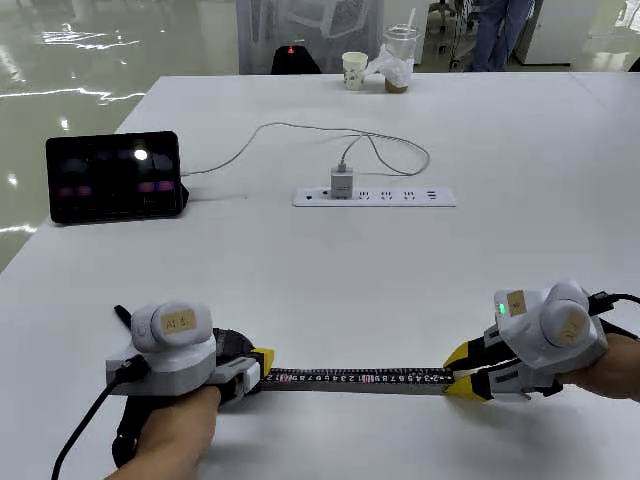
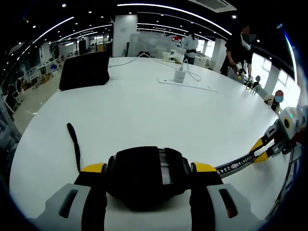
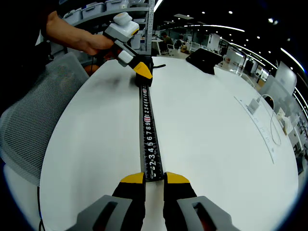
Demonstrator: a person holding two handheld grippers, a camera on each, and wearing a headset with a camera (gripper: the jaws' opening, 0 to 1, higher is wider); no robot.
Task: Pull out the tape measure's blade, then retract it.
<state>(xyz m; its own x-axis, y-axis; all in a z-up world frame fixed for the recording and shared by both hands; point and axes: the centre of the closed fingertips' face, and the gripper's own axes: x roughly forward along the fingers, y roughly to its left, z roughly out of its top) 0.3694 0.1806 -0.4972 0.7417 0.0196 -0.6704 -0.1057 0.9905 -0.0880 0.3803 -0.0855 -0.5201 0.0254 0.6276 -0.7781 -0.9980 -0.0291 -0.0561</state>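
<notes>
The black tape measure case lies on the white table, and my left gripper is shut on it at the lower left of the head view. Its blade runs flat along the table to the right, numbers up. My right gripper is shut on the blade's end, at the lower right of the head view. In the left gripper view the blade runs off to the right toward the right gripper. A black wrist strap trails from the case.
A dark tablet stands at the left of the table. A white power strip with a plugged charger and cable lies mid-table. Cups stand at the far edge. A mesh chair sits beside the table.
</notes>
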